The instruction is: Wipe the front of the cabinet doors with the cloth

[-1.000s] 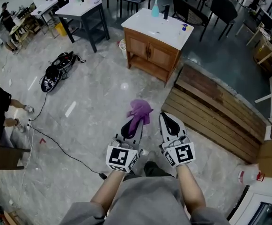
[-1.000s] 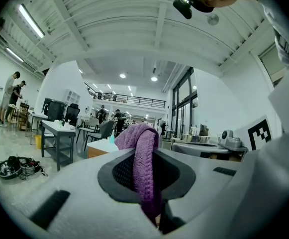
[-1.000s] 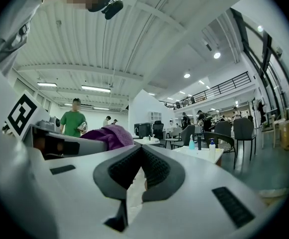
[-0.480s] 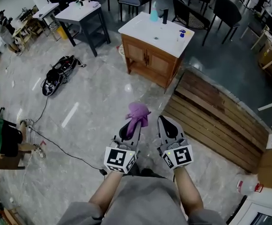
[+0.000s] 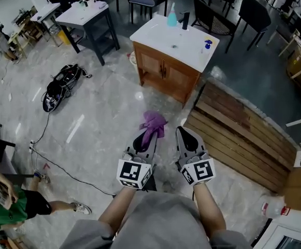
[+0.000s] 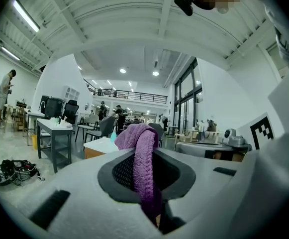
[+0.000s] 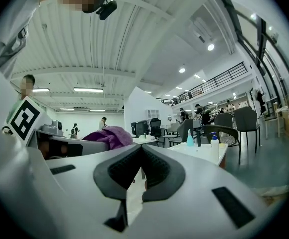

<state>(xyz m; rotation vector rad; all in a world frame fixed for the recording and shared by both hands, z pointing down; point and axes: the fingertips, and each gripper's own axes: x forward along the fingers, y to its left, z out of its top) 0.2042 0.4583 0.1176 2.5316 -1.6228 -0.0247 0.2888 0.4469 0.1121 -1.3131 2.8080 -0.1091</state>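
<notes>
Pale polished floor (image 5: 103,113) reflecting ceiling strip lights (image 6: 24,15); slatted wooden platform (image 5: 238,131) lying at right; white-topped table (image 5: 83,13) and dark chairs (image 5: 251,9) standing beyond.

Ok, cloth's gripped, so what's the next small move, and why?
Probably step forward toward the cabinet doors: the left gripper is shut on the purple cloth, but the doors stand well ahead across the floor, likely out of reach from here.

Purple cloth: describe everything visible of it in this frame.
The cloth is purple, with a knitted-looking weave, bunched and limp. The left gripper is shut on it: a strip runs between the jaws and a crumpled tuft sticks out past their tips. Nothing else touches it; the cabinet stands well ahead.
</notes>
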